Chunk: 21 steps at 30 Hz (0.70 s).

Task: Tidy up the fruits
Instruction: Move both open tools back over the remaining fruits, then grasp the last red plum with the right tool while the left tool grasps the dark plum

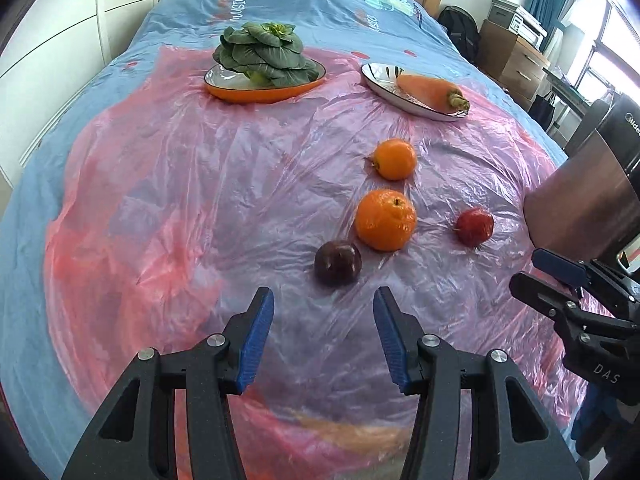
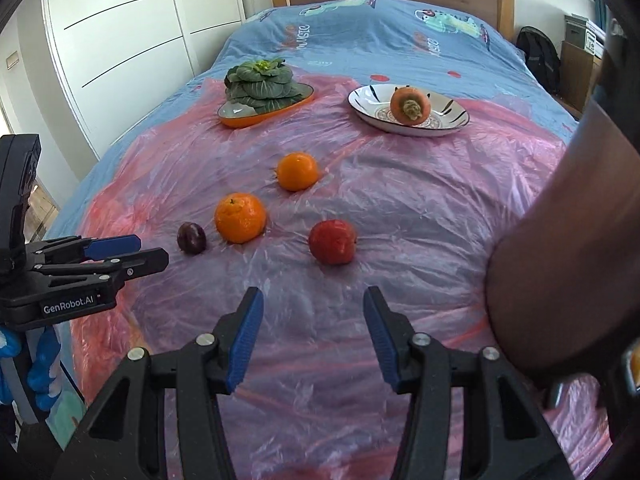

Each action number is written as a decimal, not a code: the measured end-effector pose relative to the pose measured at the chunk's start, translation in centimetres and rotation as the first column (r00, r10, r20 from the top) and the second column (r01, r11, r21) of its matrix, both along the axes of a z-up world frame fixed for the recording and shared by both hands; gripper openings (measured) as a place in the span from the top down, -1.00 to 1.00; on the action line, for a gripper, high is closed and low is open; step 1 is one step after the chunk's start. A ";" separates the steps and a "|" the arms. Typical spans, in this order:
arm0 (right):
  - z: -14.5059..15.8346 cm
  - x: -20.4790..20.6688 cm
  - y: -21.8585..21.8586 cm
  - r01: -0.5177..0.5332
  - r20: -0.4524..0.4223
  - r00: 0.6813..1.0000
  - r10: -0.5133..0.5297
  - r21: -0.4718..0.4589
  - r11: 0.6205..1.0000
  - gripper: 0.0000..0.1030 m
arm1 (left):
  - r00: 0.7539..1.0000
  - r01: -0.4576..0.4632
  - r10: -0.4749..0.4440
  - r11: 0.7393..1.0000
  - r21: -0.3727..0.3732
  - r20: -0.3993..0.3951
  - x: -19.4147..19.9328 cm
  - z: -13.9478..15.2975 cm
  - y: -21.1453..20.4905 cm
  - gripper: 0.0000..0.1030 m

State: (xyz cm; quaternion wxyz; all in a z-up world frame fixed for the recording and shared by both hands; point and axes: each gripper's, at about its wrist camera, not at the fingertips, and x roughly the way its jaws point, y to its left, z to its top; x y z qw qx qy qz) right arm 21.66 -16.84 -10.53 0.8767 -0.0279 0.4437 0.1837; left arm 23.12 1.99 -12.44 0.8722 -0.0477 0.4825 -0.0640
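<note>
Both grippers, left [image 1: 323, 300] and right [image 2: 313, 300], jaws apart, empty. Big orange [image 2: 240, 218] on pink sheet [image 2: 420, 208]: plum [image 2: 191, 237] just left, red apple [image 2: 332, 241] right, small orange [image 2: 297, 171] behind.

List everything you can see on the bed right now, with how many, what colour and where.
leafy greens: one, dark green, on the orange dish
orange dish: one, far left
carrot: one, orange, on the white plate
white plate: one, dark markings, far right
small orange: one, middle
large orange: one, nearer than the small one
plum: one, dark purple, nearest the left gripper
red fruit: one, ahead of the right gripper
plastic sheet: one, pink, over the blue bedcover
left gripper: open, empty
right gripper: open, empty
</note>
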 end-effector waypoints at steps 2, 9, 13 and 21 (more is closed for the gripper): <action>-0.6 1.3 0.3 0.006 -0.004 1.000 -0.006 -0.001 1.000 -0.22 | 1.000 0.004 -0.004 1.000 -0.007 -0.005 0.8 -0.6 -0.2 0.10; -2.0 4.0 0.7 0.024 -0.014 1.000 -0.024 -0.005 1.000 -0.22 | 1.000 0.017 -0.017 1.000 -0.023 -0.009 2.3 -1.9 -0.7 0.12; -2.5 4.7 0.9 0.023 -0.018 1.000 -0.024 -0.007 1.000 -0.21 | 1.000 0.020 -0.021 0.999 -0.030 -0.007 2.6 -2.1 -0.6 0.16; -3.3 5.4 1.2 0.010 -0.031 0.999 -0.010 0.001 1.000 0.05 | 0.999 0.043 -0.043 0.999 -0.029 -0.003 2.8 -2.4 -0.9 0.43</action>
